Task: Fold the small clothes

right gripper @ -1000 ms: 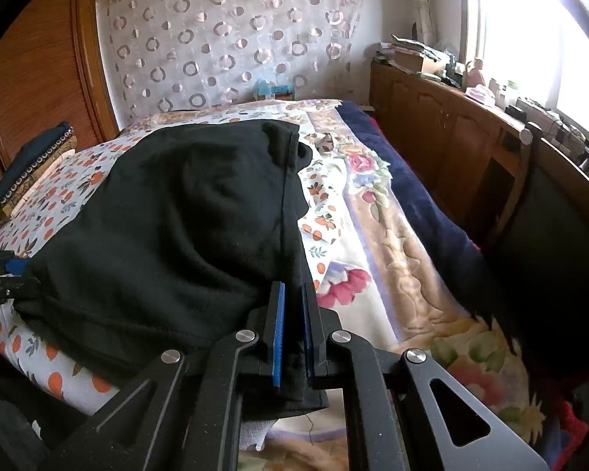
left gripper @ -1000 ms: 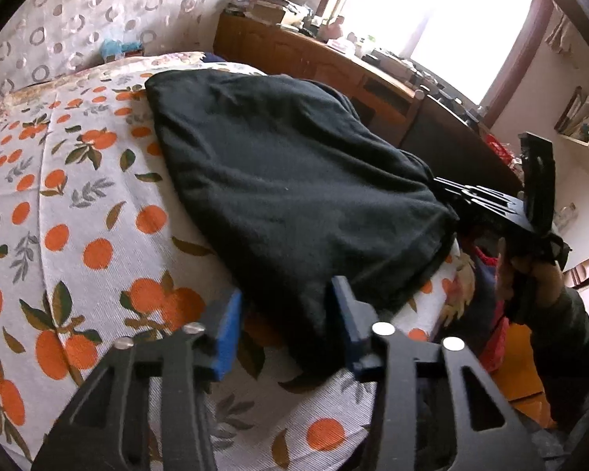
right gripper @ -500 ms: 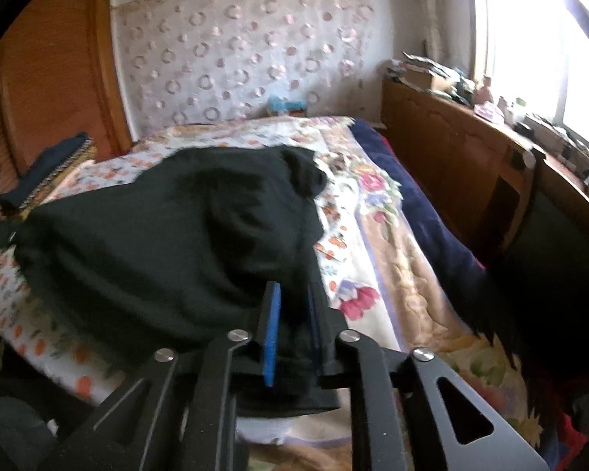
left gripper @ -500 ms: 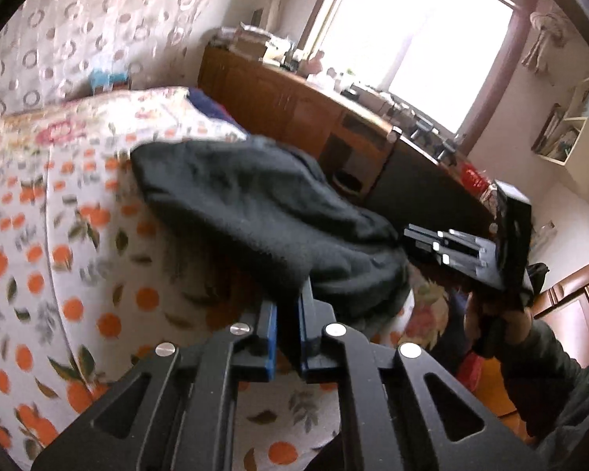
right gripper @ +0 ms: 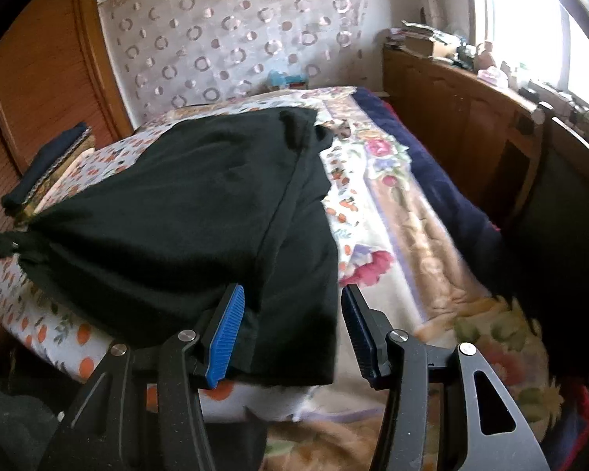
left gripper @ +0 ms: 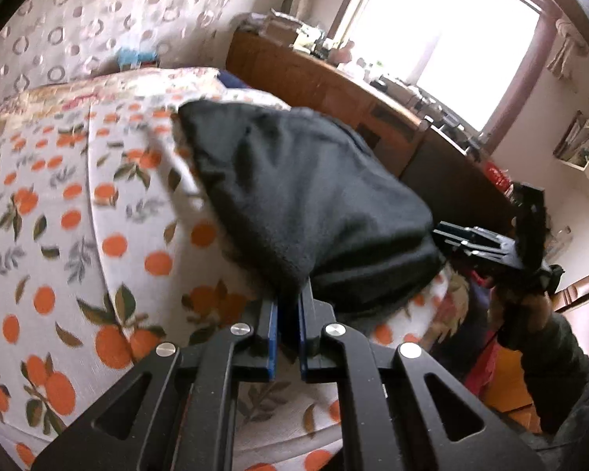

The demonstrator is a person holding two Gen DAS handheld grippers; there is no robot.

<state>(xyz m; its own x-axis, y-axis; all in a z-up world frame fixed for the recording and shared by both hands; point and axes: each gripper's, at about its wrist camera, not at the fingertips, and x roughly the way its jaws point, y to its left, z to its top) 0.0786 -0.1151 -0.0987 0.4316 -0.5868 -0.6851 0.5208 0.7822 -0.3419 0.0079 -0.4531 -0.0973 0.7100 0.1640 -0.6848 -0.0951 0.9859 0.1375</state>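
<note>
A black garment (left gripper: 302, 196) (right gripper: 200, 219) lies across the bed, over a white sheet with an orange-fruit print (left gripper: 51, 212). My left gripper (left gripper: 288, 324) is shut on its near left corner, and that corner is lifted off the sheet. My right gripper (right gripper: 290, 322) is opening its jaws. The garment's near right corner still lies between the blue pads (right gripper: 225, 333), which no longer press on it. In the left wrist view the right gripper (left gripper: 483, 243) shows at the garment's right end, held by a hand.
A floral blanket (right gripper: 420, 243) and a dark blue one (right gripper: 436, 180) cover the bed's right side. A wooden cabinet (right gripper: 459, 117) with clutter runs under the window. Folded dark clothes (right gripper: 47, 165) lie at the bed's left edge by a wooden wardrobe (right gripper: 47, 70).
My left gripper closed on the garment's left corner and lifted it. My right gripper, which was shut on the right corner, has spread its jaws and let the cloth go.
</note>
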